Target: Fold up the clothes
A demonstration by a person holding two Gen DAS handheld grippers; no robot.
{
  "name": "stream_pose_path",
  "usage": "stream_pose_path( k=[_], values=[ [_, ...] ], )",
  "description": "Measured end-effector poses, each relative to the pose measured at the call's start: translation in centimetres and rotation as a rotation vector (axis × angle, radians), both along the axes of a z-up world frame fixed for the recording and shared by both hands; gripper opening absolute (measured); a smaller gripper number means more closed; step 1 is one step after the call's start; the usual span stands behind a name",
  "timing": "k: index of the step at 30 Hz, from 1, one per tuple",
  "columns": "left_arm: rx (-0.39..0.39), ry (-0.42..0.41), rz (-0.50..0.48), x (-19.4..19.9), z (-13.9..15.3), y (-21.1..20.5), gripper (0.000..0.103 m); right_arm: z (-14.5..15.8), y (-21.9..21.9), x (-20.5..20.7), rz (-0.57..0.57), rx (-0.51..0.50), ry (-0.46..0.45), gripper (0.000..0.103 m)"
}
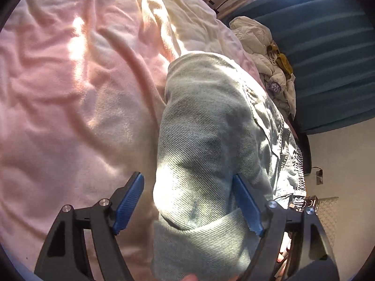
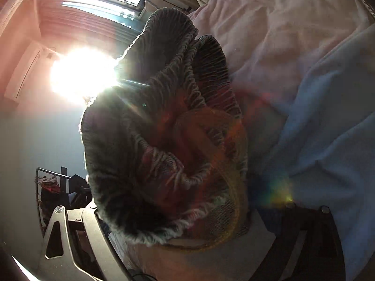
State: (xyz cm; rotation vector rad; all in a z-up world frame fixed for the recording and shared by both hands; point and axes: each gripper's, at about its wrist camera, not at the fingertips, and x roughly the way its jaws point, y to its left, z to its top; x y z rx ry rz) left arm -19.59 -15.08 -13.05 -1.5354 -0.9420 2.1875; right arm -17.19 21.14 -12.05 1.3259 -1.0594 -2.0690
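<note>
On the left lies the pink blanket (image 1: 70,93). The left gripper (image 1: 188,202) stands spread, its blue pads (image 1: 129,202) apart; the pale denim garment (image 1: 206,121) runs between them on the blanket, the right pad at its edge. In the right wrist view, the right gripper (image 2: 178,229) is spread wide, the garment's gathered waistband (image 2: 164,107) bunched between its arms, backlit.

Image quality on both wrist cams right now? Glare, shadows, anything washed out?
Left wrist: sun patches blow out part of the denim garment and pink blanket; otherwise sharp, with fisheye bending at the edges. Right wrist: window sun flares straight into the lens, leaving the garment backlit and dark, with coloured ghosts.
</note>
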Motion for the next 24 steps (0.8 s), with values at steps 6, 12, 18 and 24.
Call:
stream_pose_path(
  k=[6,12,18,24],
  values=[
    [0.048,0.007,-0.003,0.2,-0.4,-0.2,0.08,2.6,-0.8,0.4,0.001,-0.074,0.085,0.095],
    [0.05,0.014,-0.028,-0.1,-0.7,0.6,0.077,-0.1,-2.6,-1.1,0.011,-0.004,0.027,0.093],
    [0.087,0.034,-0.002,0.2,-0.8,0.2,0.059,-0.3,-3.4,-1.7,-0.014,-0.062,0.053,0.072],
    [0.015,0.062,0.01,0.7,-0.2,0.7,0.035,0.8,-4.5,-1.5,-0.027,-0.005,0.098,0.054]
  ],
)
